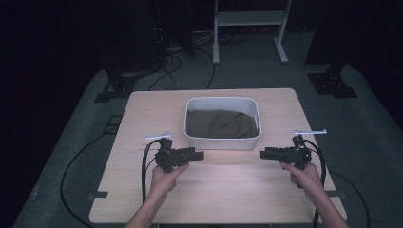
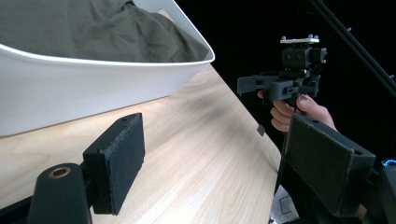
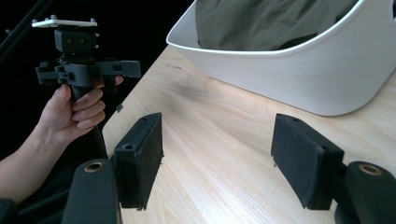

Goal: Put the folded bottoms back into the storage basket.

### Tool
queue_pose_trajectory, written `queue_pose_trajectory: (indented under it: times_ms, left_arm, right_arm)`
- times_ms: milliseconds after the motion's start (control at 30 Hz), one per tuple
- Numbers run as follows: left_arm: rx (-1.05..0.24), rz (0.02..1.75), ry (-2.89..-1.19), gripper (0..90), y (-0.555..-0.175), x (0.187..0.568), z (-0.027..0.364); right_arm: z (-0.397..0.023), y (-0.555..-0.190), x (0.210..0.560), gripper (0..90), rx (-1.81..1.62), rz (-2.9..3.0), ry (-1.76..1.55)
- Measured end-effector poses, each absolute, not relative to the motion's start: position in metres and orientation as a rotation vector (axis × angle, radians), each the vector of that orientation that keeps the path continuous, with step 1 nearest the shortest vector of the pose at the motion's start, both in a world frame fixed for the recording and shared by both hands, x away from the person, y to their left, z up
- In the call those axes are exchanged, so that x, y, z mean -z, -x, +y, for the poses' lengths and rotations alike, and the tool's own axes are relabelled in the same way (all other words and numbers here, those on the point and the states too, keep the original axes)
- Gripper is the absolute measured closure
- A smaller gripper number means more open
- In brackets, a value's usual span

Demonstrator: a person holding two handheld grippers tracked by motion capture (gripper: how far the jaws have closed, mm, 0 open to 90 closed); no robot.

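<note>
Both grippers stand spread and hold nothing: the left gripper (image 1: 197, 155) and right gripper (image 1: 264, 154) face each other above the wooden table (image 1: 214, 190). Beyond them, the white tub (image 1: 222, 141) lies crosswise, holding crumpled olive cloth (image 1: 219, 124).

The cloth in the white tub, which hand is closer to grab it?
Left, probably, but only just. In the high view the left tongs sit just below the white tub, near its front wall, while the right tongs sit off its right corner. Both are open and empty; the olive cloth lies untouched.
</note>
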State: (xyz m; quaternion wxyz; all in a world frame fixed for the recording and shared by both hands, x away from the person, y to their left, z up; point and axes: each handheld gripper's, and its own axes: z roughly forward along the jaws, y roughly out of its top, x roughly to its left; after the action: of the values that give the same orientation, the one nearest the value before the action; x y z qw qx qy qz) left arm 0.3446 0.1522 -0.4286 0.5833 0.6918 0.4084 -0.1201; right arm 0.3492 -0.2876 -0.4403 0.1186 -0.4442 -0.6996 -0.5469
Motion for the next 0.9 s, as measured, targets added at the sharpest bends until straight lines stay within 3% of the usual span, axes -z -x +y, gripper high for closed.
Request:
queue_pose_trajectory:
  times_ms: [900]
  left_arm:
    - [0.299, 0.973, -1.620, 16.9, -0.330, 0.444, 0.162]
  right_arm:
    - [-0.306, -0.328, 0.458, 32.5, 1.583, -2.044, 1.317]
